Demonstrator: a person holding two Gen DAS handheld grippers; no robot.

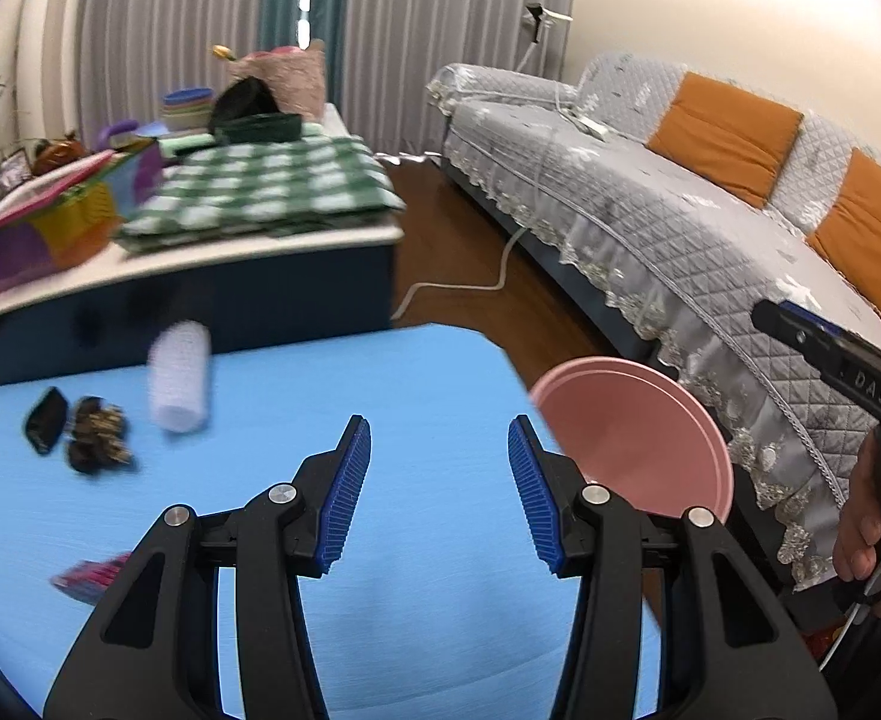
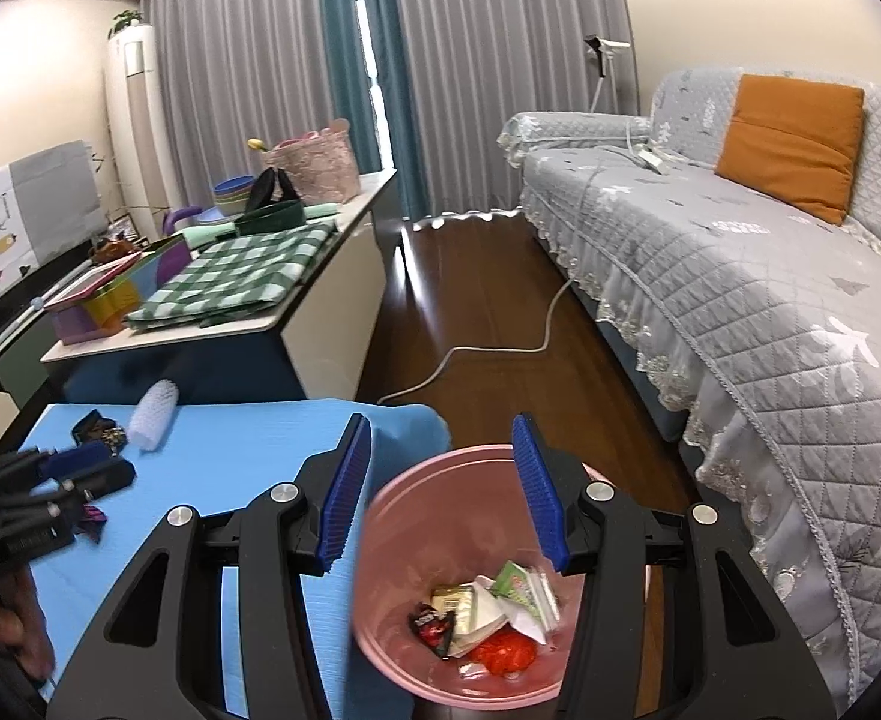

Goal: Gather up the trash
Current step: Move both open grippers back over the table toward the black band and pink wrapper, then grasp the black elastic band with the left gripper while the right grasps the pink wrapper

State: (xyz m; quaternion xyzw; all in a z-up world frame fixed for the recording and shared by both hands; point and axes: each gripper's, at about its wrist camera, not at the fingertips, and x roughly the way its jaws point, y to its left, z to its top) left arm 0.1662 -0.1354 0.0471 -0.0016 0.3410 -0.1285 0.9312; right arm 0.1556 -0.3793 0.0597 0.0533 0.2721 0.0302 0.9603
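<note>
Both claws are spread wide and hold nothing: the left gripper point(image 1: 439, 492) over the blue table point(image 1: 320, 396), the right gripper point(image 2: 442, 489) above the one pink bin point(image 2: 380, 540). Only the right view shows the wrappers point(image 2: 488, 618) inside the bin. On the table's far left lie one white roll point(image 1: 179, 384), dark scraps point(image 1: 95, 441) and, nearer, a pink wrapper point(image 1: 89, 579).

Ahead of me grey curtains point(image 2: 248, 90) with a teal panel cover the window. A grey quilted sofa point(image 2: 740, 276) with orange cushions point(image 2: 791, 147) lines my right, across dark wooden floor point(image 2: 476, 300). A white-topped sideboard point(image 2: 320, 276) stands left.
</note>
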